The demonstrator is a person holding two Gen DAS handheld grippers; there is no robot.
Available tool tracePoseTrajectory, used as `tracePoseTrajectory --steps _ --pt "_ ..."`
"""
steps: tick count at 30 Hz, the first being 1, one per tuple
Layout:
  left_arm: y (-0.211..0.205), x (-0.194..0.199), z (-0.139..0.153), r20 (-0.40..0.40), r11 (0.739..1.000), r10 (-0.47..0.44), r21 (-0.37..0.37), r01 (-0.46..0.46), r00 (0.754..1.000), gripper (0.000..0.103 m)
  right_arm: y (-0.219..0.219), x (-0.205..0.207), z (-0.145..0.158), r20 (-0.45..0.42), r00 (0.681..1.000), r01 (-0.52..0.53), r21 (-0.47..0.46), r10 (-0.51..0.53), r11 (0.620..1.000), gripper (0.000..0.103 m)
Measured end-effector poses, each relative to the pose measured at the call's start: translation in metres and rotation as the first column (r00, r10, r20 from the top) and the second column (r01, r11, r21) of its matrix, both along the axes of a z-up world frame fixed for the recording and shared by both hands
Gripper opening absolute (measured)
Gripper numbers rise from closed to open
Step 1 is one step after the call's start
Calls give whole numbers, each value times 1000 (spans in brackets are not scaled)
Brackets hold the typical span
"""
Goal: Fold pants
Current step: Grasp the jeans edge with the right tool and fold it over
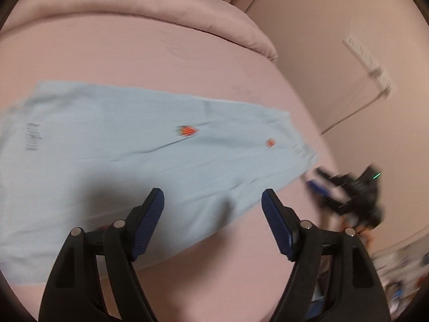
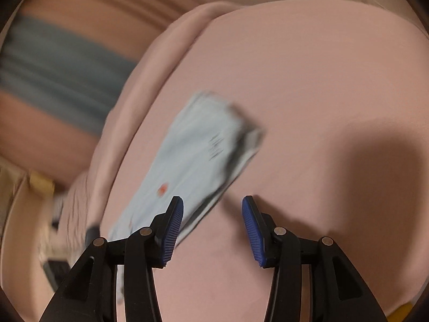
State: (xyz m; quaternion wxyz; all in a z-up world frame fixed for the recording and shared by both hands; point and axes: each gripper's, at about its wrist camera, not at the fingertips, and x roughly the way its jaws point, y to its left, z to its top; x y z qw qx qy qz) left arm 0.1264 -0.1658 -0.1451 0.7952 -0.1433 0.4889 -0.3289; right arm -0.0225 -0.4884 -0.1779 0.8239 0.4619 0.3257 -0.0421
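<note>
The pale blue pants (image 1: 139, 145) lie flat as a long strip on the pink bed sheet (image 1: 187, 61), small red motifs showing on the cloth. My left gripper (image 1: 213, 201) hovers over their near edge, jaws spread, nothing between them. My right gripper (image 2: 212, 208) is released too, empty over bare sheet just beside the pants' edge. A pink duvet (image 1: 120, 2) is bunched beyond.
</note>
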Motion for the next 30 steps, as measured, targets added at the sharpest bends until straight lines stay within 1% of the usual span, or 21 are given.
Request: tracePoseTrajectory --steps 3,4,5,6,7,8,10,11,14,15,17,18,20,21,22,23,25,26,27,28,30 --pt "-17 13 -4 -69 995 -4 -101 -2 998 75 -8 20 -7 33 999 39 19 -40 999 47" --pt "-22 17 -8 -89 993 -5 -115 -5 996 75 -3 30 -7 41 998 55 -1 -55 998 47" --pt "-27 21 -14 -122 992 -11 -128 -5 992 75 0 38 -7 46 997 68 -21 -67 997 42" --pt "-29 24 -21 -161 991 -15 -135 -7 987 74 7 45 -8 52 996 74 -38 -72 996 37" --pt "-30 27 -35 -217 992 -1 -121 -26 976 72 0 51 -8 46 996 79 -63 -76 995 12" --pt "-28 29 -41 -234 991 10 -130 -42 972 69 6 57 -8 31 996 82 -74 -80 994 7" --pt "-18 29 -41 -231 983 0 -179 -42 973 66 -1 59 3 55 995 86 -107 -81 991 7" --pt "-14 29 -42 -238 981 -5 -187 -41 971 63 -6 56 14 74 995 83 -150 -73 985 7" --pt "9 30 -38 -279 968 13 -238 -83 960 63 12 57 64 135 991 26 -355 24 934 7" --pt "20 30 -37 -287 960 30 -257 -107 958 66 32 61 84 147 986 -6 -440 78 898 7" --pt "50 30 -30 -296 931 65 -326 -164 953 71 75 68 114 143 970 -73 -603 198 795 6" --pt "69 29 -27 -305 904 84 -377 -201 949 76 99 73 125 130 958 -106 -666 255 739 6" --pt "99 28 -24 -325 848 113 -460 -261 939 82 160 84 138 84 919 -183 -774 385 606 6" --pt "112 26 -24 -334 814 126 -503 -290 934 86 191 90 137 63 891 -225 -799 450 557 6" --pt "130 24 -26 -347 771 141 -549 -323 927 88 214 95 132 47 865 -256 -814 499 521 6" --pt "139 23 -29 -360 745 149 -572 -344 921 93 236 99 125 30 845 -279 -828 535 487 7" --pt "157 23 -41 -411 691 146 -609 -390 900 98 288 108 97 -34 795 -329 -864 606 382 6" --pt "157 24 -47 -434 679 128 -617 -398 892 98 307 107 84 -65 774 -343 -880 630 330 6" --pt "157 26 -53 -452 677 108 -619 -398 886 98 332 107 64 -114 740 -367 -894 663 256 6" --pt "155 29 -59 -467 692 89 -606 -392 880 98 350 106 50 -150 714 -385 -900 683 205 6" --pt "153 32 -60 -464 711 85 -592 -379 882 94 371 99 27 -201 683 -401 -907 702 130 6"
